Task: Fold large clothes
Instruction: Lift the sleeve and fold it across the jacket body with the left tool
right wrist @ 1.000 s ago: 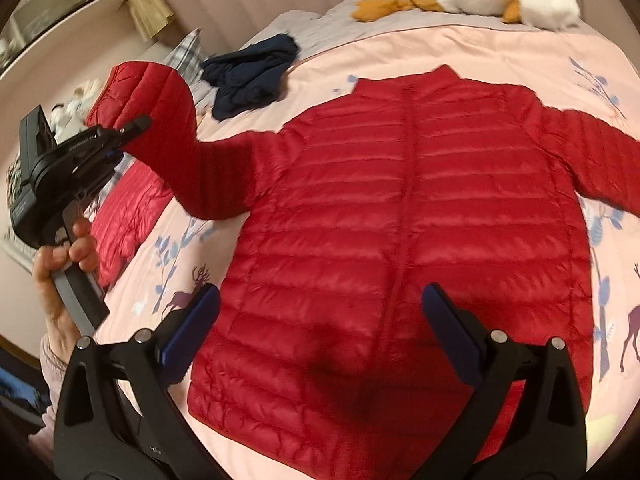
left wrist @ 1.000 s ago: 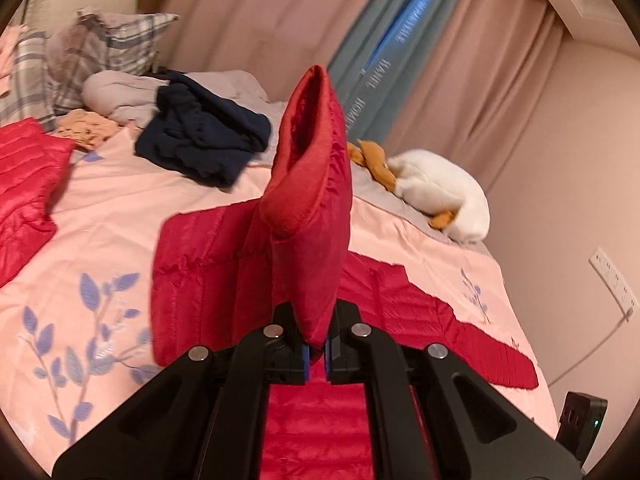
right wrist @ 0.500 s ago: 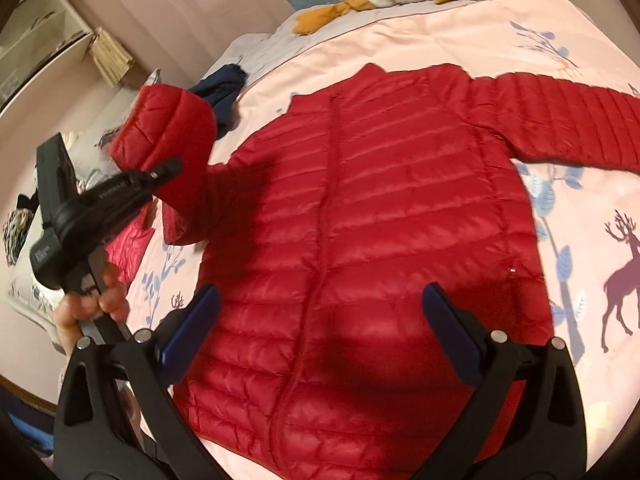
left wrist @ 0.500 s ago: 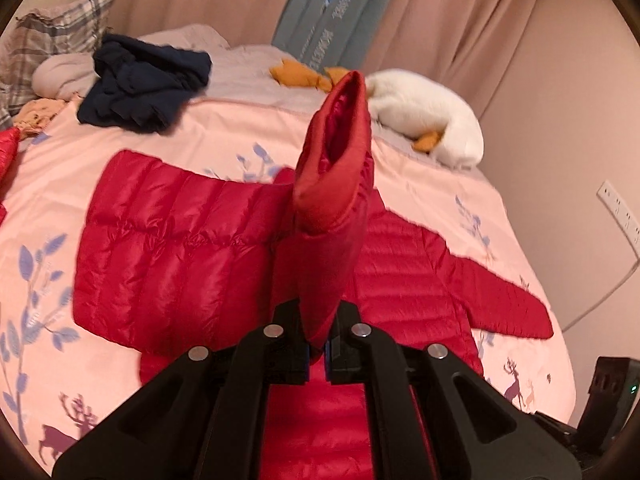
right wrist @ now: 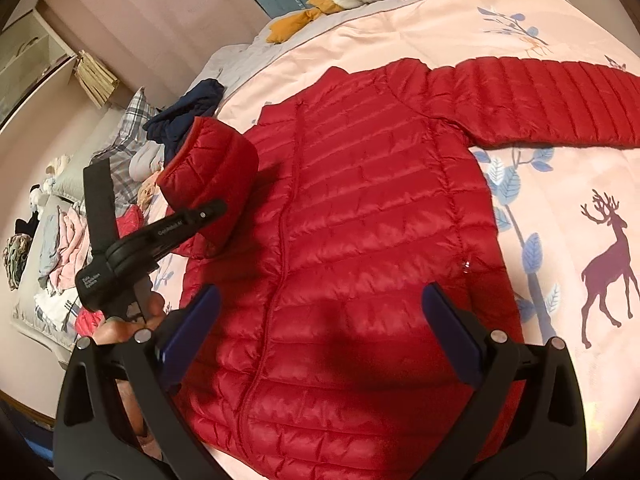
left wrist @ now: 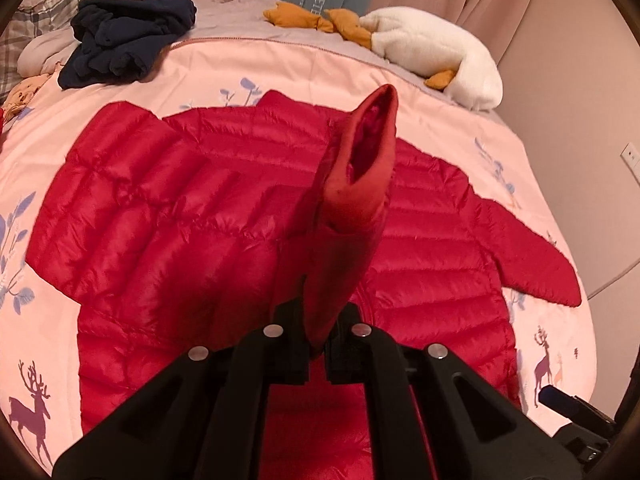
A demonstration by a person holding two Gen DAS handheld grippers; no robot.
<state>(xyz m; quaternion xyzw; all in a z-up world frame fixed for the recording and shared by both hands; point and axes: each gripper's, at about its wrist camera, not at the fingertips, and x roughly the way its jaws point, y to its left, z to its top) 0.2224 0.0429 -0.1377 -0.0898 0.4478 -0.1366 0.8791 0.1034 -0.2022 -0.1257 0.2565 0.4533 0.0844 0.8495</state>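
Observation:
A red quilted down jacket (right wrist: pixel 360 240) lies flat on the pink bedspread (right wrist: pixel 560 208), front up, with one sleeve (right wrist: pixel 540 100) stretched out to the right. My left gripper (left wrist: pixel 318 344) is shut on the cuff of the other sleeve (left wrist: pixel 356 200), which stands up from the jaws and hangs over the jacket body (left wrist: pixel 160 220). In the right wrist view that same gripper (right wrist: pixel 212 210) holds the sleeve (right wrist: pixel 212 172) above the jacket's left side. My right gripper (right wrist: pixel 316 336) stands open above the jacket's lower part, nothing between its blue pads (right wrist: pixel 448 332).
A dark navy garment (left wrist: pixel 128 36) is bunched at the far left of the bed. A white and orange plush toy (left wrist: pixel 432 48) lies at the head. Plaid pillows (right wrist: pixel 124 136) and more piled clothes (right wrist: pixel 60 248) sit to the left. A wall socket (left wrist: pixel 630 158) is on the right.
The left gripper has carried the held sleeve inward and lower, over the jacket body. The right gripper view has shifted and rolled over the jacket; its jaws stay open.

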